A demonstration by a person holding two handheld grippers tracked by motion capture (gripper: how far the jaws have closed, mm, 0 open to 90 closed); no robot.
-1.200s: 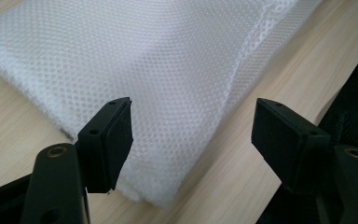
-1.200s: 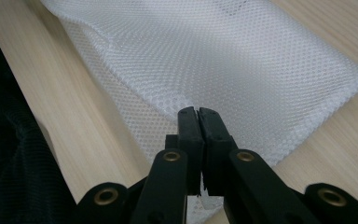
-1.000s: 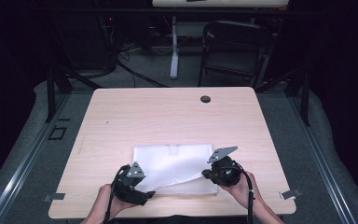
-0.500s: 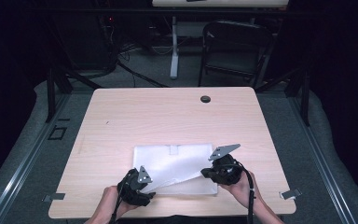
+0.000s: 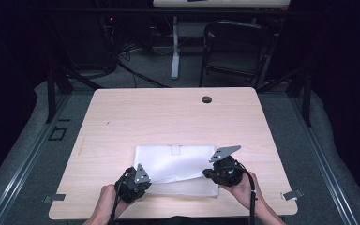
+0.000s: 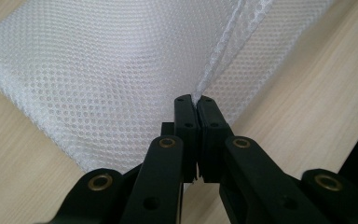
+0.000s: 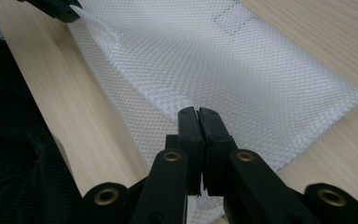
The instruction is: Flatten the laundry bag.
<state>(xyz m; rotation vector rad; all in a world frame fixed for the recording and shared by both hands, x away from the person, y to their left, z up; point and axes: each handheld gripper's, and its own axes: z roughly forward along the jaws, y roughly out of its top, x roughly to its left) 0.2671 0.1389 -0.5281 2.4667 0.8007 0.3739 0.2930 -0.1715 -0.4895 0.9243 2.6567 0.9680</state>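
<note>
A white mesh laundry bag [image 5: 176, 168] lies flat on the wooden bench [image 5: 168, 117], toward the 6 o'clock edge nearest the person. In the high view the left hand-held gripper [image 5: 143, 180] sits at the bag's 7 o'clock corner and the right hand-held gripper [image 5: 208, 174] at its 4 o'clock corner, with the near edge of the top layer lifted slightly between them.

The left gripper view adds what the high view cannot resolve: the left hand-held gripper [image 6: 196, 100] has just been closing, and its jaws now meet on a thin raised fold of mesh [image 6: 223, 42], while the lower layer stays flat on the wood. The right gripper view shows the right hand-held gripper [image 7: 198, 112] clamped on the mesh edge as well, the fabric [image 7: 205, 60] running taut and creased toward the other gripper at 11 o'clock. A faint rectangular tab [image 7: 228, 16] near the bag's far edge shows there, matching the small tab [image 5: 175, 149] at 12 o'clock in the high view.

Farther off, a round grommet hole [image 5: 206, 99] lies near the bench's far edge, well apart from the bag. Beyond stands a dark folding chair [image 5: 234, 51].
</note>
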